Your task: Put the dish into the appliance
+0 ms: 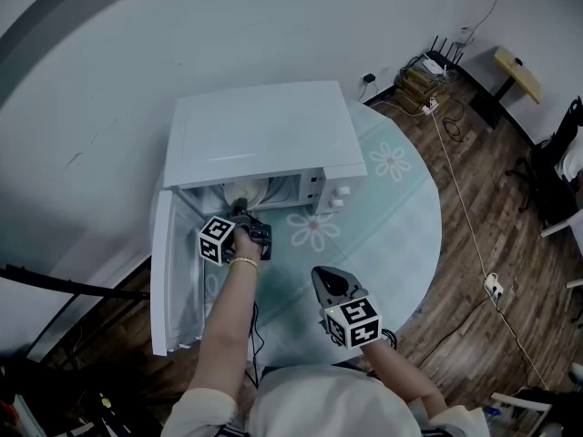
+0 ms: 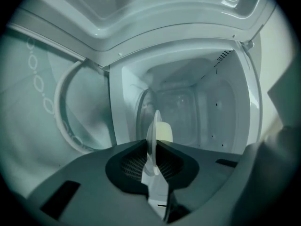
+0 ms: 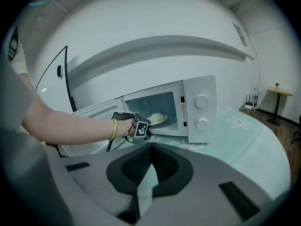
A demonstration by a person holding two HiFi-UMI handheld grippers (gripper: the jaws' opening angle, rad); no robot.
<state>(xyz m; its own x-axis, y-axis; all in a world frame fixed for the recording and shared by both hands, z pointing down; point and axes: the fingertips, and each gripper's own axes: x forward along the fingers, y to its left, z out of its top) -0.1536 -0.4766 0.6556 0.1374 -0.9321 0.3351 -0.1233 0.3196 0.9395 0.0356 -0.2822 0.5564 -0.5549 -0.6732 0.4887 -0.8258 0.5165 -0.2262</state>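
Note:
A white microwave (image 1: 264,135) stands on the round table with its door (image 1: 164,280) swung open to the left. My left gripper (image 1: 241,209) reaches into the opening, shut on the rim of a white dish (image 2: 153,135). That dish shows edge-on between the jaws, with a pale yellowish lump on it, inside the cavity (image 2: 197,107). From the right gripper view the dish (image 3: 157,118) hangs level just inside the microwave (image 3: 200,107), with the left gripper (image 3: 150,125) at its near edge. My right gripper (image 1: 321,273) hovers over the table's front, shut with nothing in it.
The glass table (image 1: 401,217) has flower prints and ends close on the right. The microwave's knobs (image 3: 202,111) face the front right. Cables and a power strip (image 1: 493,286) lie on the wood floor, with a router (image 1: 437,57) by the wall.

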